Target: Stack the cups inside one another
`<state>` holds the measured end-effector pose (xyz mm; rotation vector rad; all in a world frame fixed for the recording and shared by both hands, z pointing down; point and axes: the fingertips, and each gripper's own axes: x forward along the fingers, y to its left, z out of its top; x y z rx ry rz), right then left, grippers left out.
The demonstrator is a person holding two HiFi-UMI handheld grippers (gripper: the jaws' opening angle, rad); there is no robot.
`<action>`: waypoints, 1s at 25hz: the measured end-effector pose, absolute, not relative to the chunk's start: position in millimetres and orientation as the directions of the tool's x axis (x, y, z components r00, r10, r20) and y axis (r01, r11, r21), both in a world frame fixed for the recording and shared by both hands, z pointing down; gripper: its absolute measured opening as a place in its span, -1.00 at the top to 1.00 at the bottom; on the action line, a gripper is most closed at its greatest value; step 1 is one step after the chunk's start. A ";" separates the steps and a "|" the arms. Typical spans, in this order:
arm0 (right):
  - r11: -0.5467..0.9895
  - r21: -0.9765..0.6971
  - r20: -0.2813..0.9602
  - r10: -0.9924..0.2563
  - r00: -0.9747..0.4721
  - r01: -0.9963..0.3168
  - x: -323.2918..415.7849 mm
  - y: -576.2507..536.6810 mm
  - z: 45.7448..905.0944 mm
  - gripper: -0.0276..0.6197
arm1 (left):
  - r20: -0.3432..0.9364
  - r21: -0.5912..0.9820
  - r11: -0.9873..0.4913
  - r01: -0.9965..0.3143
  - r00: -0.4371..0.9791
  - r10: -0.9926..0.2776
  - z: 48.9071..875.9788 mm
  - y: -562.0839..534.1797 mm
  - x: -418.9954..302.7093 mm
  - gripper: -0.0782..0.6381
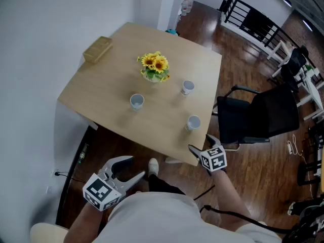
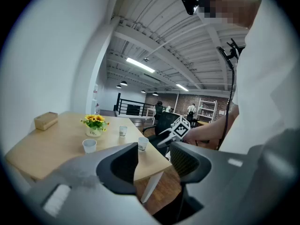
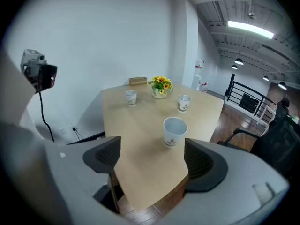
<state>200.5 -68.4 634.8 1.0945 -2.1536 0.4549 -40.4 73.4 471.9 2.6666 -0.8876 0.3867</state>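
Cups, three in number and white, are seen standing upright and well apart on a pale wooden table (image 1: 101,87). The left cup (image 1: 136,101) is placed in front of a pot of sunflowers (image 1: 155,67). The far cup (image 1: 188,87) is set to the right of the flowers, and the near cup (image 1: 193,122) close to the table's right front edge. No cup is stacked inside another. A tan box (image 1: 97,49) is set at the far left corner. The right tongs (image 1: 199,142) are held open and empty just off the table's edge, pointed at the near cup, which is not touched. The left tongs (image 1: 138,165) are held open and empty, below the table's front edge and apart from every cup. A black office chair (image 1: 263,113) is parked at the table's right side.
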 end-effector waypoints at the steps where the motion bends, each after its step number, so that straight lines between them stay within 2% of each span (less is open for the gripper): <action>1: 0.592 0.004 0.708 -0.571 -0.416 -0.806 201.6 -89.3 639.4 -0.39 | 0.340 0.196 -0.770 -0.607 0.779 -0.527 467.8 57.4 -35.2 0.14; 6: 0.613 0.047 0.754 -0.540 -0.375 -0.788 207.1 -172.2 670.1 -0.42 | 0.343 0.190 -0.779 -0.598 0.784 -0.518 455.0 -14.1 -16.6 0.14; 11: 0.652 0.008 0.781 -0.477 -0.402 -0.758 200.2 -199.4 692.9 -0.41 | 0.350 0.209 -0.781 -0.588 0.791 -0.502 457.3 -61.7 -3.4 0.14; 13: 0.656 0.007 0.786 -0.470 -0.401 -0.755 200.7 -200.0 693.6 -0.26 | 0.351 0.223 -0.787 -0.575 0.800 -0.486 455.4 -73.9 -0.9 0.14; 25: 0.621 0.040 0.686 -0.587 -0.431 -0.783 192.3 -287.1 590.1 -0.25 | 0.333 0.198 -0.849 -0.490 0.848 -0.411 428.3 -132.7 -15.3 0.14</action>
